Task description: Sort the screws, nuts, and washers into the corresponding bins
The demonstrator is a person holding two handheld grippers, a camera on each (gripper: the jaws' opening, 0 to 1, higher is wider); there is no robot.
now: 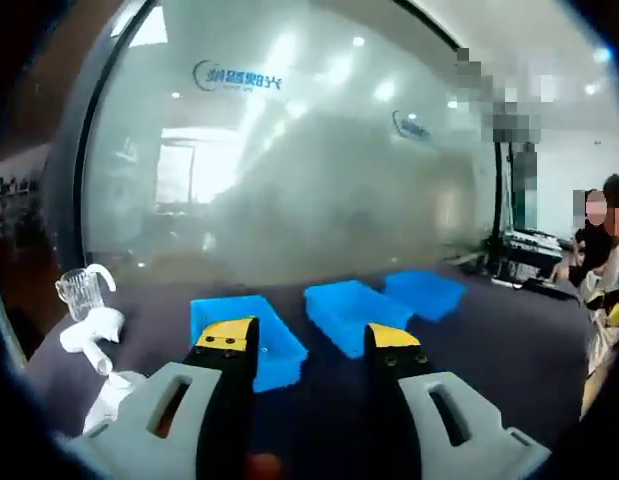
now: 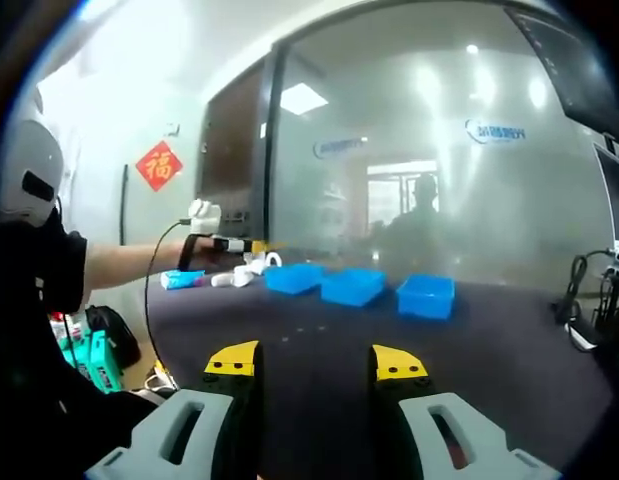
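Observation:
Three blue bins stand in a row on the dark table: the left bin, the middle bin and the right bin. My left gripper hangs open just in front of them, with nothing between its yellow-tipped jaws. From farther back, the right gripper view shows the same bins. My right gripper is open and empty above the near table. A few tiny specks lie on the cloth, too small to identify. The left gripper comes in from the left on a person's outstretched arm.
White plastic pieces and a clear cup-like piece lie left of the bins. A frosted glass wall rises behind the table. People sit at the far right. Cables hang at the table's right end.

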